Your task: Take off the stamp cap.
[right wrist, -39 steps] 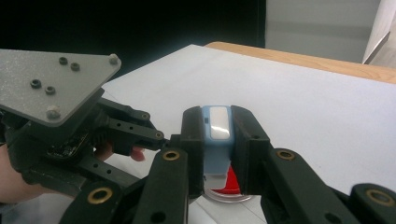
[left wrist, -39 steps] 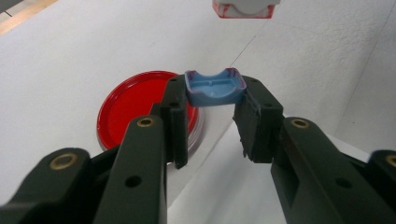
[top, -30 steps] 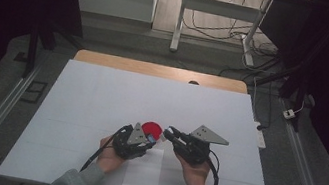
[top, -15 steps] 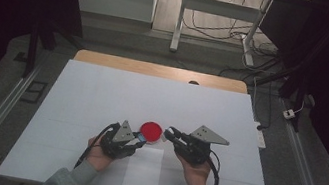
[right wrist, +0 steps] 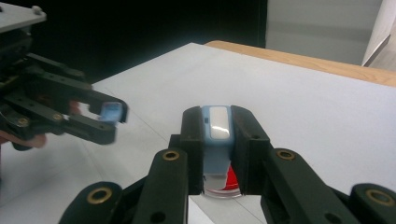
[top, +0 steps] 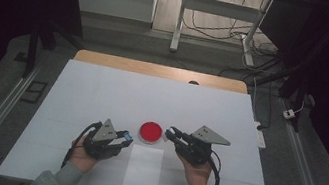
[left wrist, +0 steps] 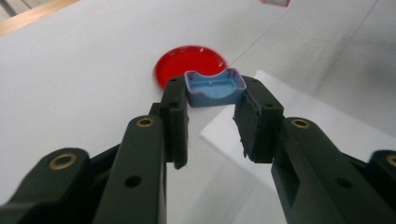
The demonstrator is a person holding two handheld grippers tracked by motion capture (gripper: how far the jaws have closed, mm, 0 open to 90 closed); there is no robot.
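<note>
Since a moment ago the left hand-held gripper (top: 125, 137) has drawn away to the left, off the red disc (top: 151, 132), carrying a small blue cap (left wrist: 215, 87) pinched between its jaw tips. In the left gripper view that cap sits crosswise between the pads, hollow side up, so the jaws are clamped on it. The right hand-held gripper (top: 171, 134) has stayed where it was, just beside the disc on its right, and its jaws are clamped on a pale blue body with a white face (right wrist: 218, 125), held upright above the disc. The two blue pieces now stand apart, which to my eye means the cap has just been pulled off the body. A white paper sheet (top: 143, 169) lies on the counter (top: 102, 87) between the forearms, near the disc. I would guess the cap gets set down next.
</note>
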